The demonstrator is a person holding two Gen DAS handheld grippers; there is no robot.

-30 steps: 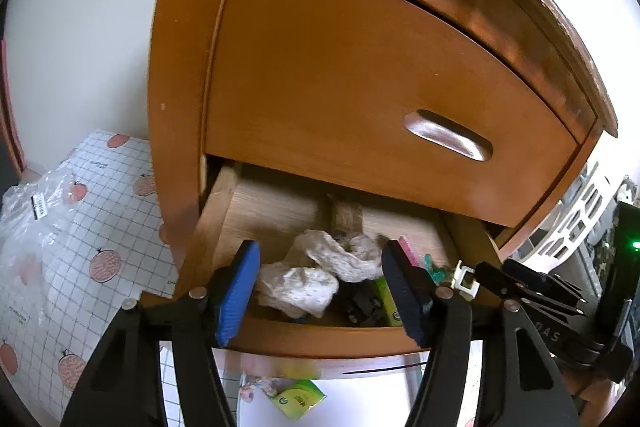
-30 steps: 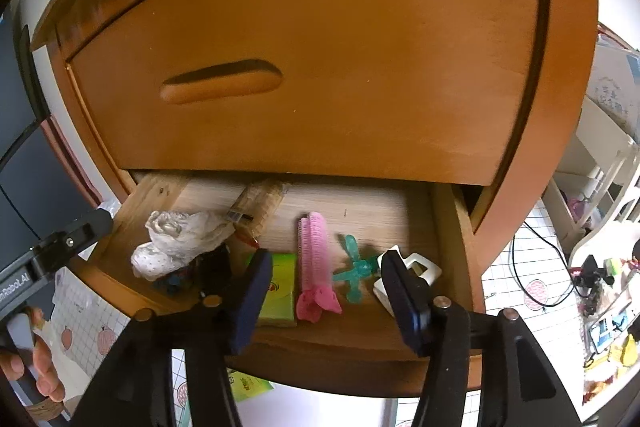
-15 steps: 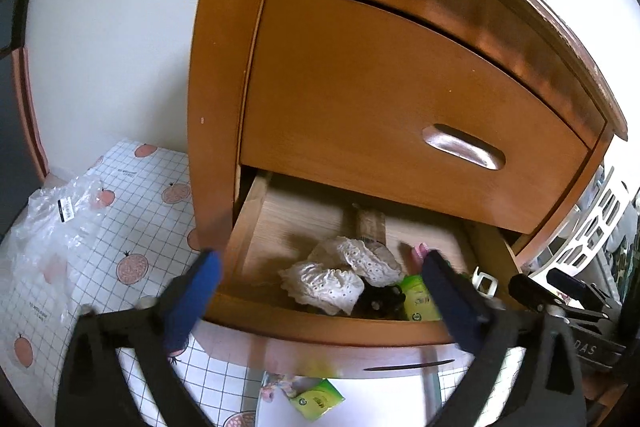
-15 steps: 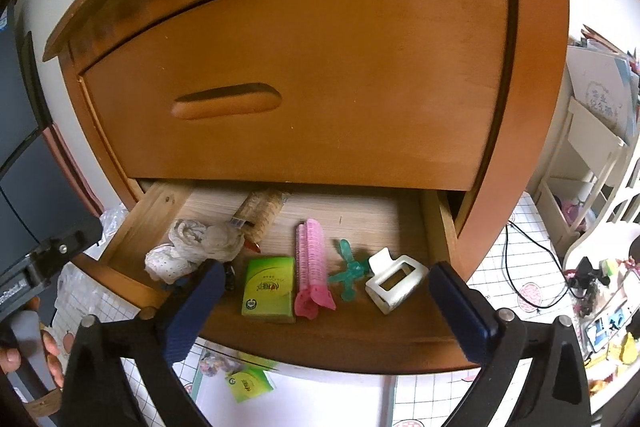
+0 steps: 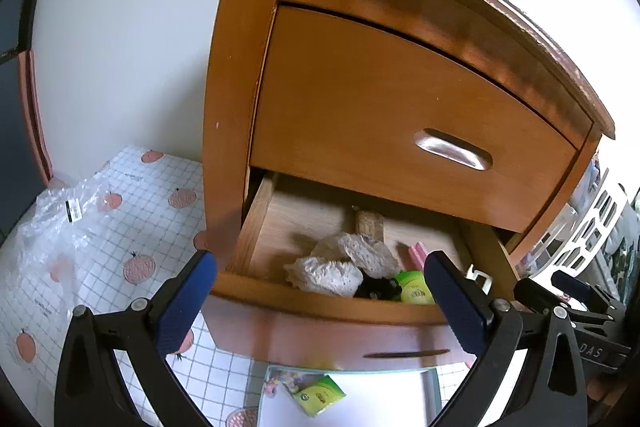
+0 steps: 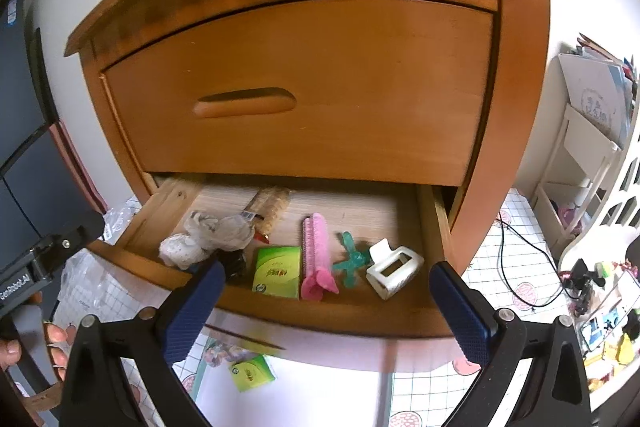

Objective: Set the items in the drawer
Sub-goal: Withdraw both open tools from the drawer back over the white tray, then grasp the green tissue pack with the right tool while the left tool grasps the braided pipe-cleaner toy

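Presently hovering in front of the drawer (image 6: pixel 320 319) with the left tool (image 5: pixel 318 261) and the right tool (image 6: pixel 326 267) both spread wide and gripping nothing. Already lying inside the drawer: a white cloth (image 6: pixel 200 239) at its left, then a green packet (image 6: pixel 278 273), a pink hair roller (image 6: pixel 316 255), a teal clip (image 6: pixel 352 259) and a white hair claw (image 6: pixel 394 267) toward its right. Likely turning next to the second green packet (image 6: pixel 252 373), lying below the drawer front. Doing that well probably meaning dropping down clear of the drawer's jutting front edge, closing on the packet's flat sides, then lifting over the rim into the bare strip at the back of the drawer. Watching the closed upper drawer (image 6: pixel 300 87) overhanging, leaving little headroom.
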